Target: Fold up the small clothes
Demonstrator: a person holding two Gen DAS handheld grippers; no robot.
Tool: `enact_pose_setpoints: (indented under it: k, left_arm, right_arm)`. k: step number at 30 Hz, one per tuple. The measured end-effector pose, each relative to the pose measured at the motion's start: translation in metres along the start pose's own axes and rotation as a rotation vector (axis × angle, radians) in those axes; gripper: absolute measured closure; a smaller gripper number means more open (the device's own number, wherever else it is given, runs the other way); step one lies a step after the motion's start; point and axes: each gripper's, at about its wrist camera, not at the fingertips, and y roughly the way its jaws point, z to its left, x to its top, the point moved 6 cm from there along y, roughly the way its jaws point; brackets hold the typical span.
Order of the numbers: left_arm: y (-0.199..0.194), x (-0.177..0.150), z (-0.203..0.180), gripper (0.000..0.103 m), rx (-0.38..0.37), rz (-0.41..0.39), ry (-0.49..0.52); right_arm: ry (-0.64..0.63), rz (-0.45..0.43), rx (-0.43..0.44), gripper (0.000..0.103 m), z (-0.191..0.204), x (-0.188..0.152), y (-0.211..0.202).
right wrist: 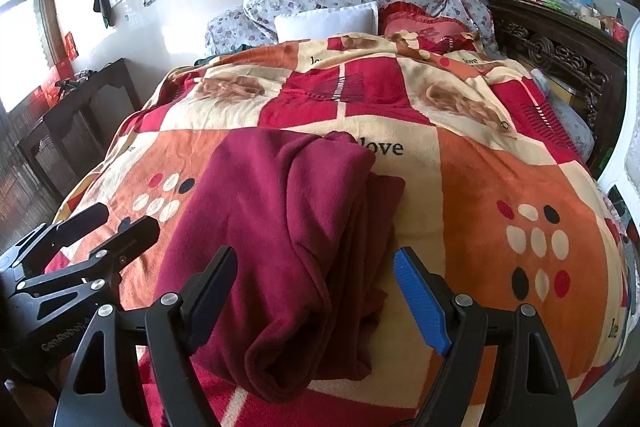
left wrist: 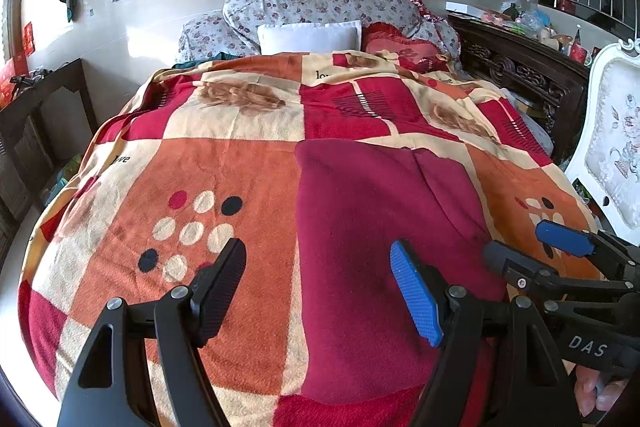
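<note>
A dark red fleece garment (right wrist: 280,227) lies folded lengthwise on the patchwork blanket (right wrist: 500,187) of a bed, its thick rolled edge nearest me. In the right wrist view my right gripper (right wrist: 318,291) hovers over the garment's near end, jaws wide, and the pads are not pressing the cloth. My left gripper (right wrist: 108,229) stands open at the garment's left side. In the left wrist view the garment (left wrist: 380,227) fills the middle. The left gripper (left wrist: 320,287) is open over its left edge. The right gripper (left wrist: 532,247) is open at the far right.
A white pillow (left wrist: 308,37) and floral bedding (left wrist: 320,1) are piled at the bed's head. A carved dark wooden rail (left wrist: 520,67) and a white chair (left wrist: 616,147) stand on the right, and a dark side table (left wrist: 48,99) on the left. A hand (left wrist: 600,395) shows at bottom right.
</note>
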Motion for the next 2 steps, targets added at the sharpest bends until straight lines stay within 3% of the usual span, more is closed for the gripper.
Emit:
enact_pose_setpoints:
  k: [2]
  left_arm:
    - [0.0025, -0.0012, 0.0, 0.029, 0.0, 0.001, -0.004]
  right_arm:
    - [0.002, 0.003, -0.008, 0.018, -0.0038, -0.0003, 0.0007]
